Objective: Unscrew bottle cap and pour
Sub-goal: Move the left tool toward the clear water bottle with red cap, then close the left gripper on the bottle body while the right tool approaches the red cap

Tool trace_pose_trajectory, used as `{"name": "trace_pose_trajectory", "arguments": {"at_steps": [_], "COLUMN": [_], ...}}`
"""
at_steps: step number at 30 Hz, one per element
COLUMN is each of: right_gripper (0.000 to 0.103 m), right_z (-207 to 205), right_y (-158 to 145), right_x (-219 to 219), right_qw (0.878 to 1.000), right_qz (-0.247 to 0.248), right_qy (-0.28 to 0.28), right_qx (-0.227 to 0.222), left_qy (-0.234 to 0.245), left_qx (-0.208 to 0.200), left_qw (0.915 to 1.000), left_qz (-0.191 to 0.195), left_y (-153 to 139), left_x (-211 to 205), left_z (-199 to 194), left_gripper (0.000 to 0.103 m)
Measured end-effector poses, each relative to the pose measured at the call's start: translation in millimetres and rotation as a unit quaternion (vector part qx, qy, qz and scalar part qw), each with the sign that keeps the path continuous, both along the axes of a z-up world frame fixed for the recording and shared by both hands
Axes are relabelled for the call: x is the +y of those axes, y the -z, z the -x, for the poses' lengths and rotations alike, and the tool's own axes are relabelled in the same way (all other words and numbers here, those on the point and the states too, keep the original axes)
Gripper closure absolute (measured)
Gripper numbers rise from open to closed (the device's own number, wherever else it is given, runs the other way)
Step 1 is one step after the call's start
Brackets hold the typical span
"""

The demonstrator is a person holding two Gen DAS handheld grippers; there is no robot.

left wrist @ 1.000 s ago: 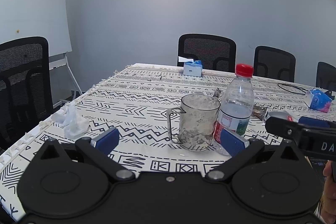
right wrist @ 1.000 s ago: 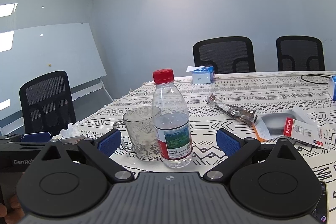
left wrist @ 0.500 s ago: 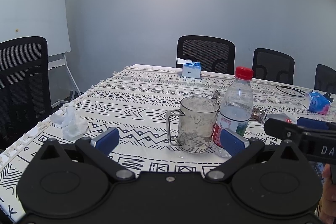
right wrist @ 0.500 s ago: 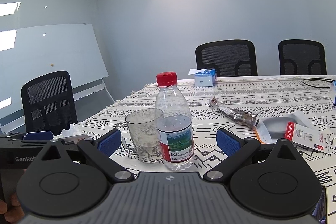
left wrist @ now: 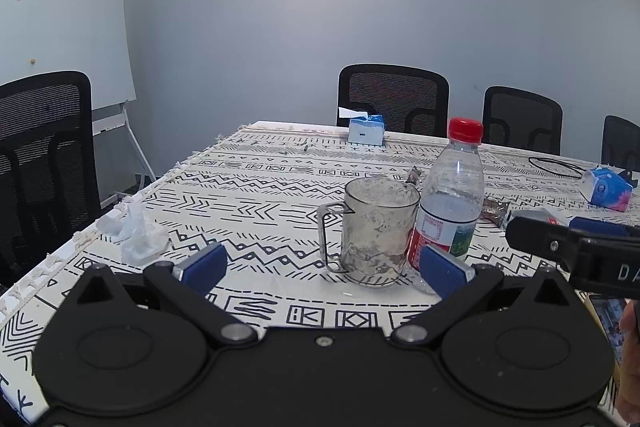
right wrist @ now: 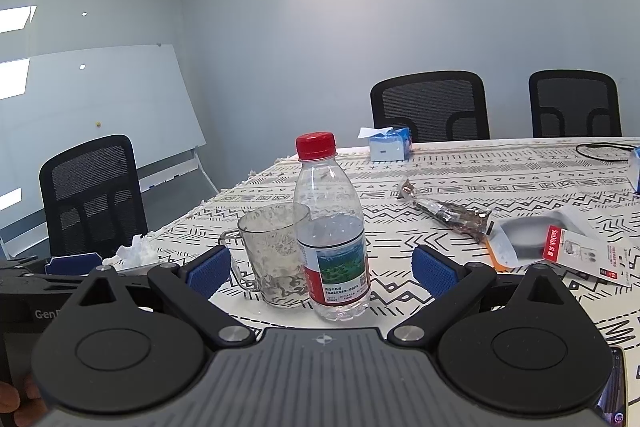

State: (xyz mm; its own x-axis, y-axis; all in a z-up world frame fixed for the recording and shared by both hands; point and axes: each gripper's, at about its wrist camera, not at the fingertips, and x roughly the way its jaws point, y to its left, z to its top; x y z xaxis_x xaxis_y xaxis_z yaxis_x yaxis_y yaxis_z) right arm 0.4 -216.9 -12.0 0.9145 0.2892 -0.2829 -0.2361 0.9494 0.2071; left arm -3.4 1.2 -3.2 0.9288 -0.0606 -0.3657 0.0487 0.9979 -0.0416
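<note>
Patterned cloth covers the table. Left of the bottle, a ribbed glass mug is set touching it; the red cap is on. Both grippers are held wide open, empty.

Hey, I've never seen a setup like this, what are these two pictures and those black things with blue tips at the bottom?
Each picture comes from a camera mounted on a hand-held gripper, looking forward along its two blue-padded fingers. One shows the left gripper, the other the right gripper. A person carries them; there is no robot arm. Both are open and hold nothing. On the patterned tablecloth stand a water bottle, its red cap on, and an empty glass mug beside it. Tissue boxes, a crumpled tissue, wrappers and a cable lie around.
</note>
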Motion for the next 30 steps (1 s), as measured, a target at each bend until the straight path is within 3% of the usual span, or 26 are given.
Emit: {"name": "trace_pose_trajectory", "arguments": {"at_steps": [21, 30], "right_gripper": [0.004, 0.004], "right_z": [-20.7, -52.5], "right_y": [6.4, -8.9], "right_x": [-4.0, -3.3], "right_qw": [1.0, 0.997], "right_qz": [0.005, 0.045], "right_qy": [0.011, -0.056], "right_qx": [0.007, -0.033], "left_qy": [0.004, 0.04], "left_qx": [0.01, -0.007], "left_qw": [0.9999, 0.9991], "left_qz": [0.002, 0.01], "left_y": [6.0, 9.6], "left_x": [1.4, -5.4], "left_z": [-8.4, -23.5], "left_gripper": [0.0, 0.0]}}
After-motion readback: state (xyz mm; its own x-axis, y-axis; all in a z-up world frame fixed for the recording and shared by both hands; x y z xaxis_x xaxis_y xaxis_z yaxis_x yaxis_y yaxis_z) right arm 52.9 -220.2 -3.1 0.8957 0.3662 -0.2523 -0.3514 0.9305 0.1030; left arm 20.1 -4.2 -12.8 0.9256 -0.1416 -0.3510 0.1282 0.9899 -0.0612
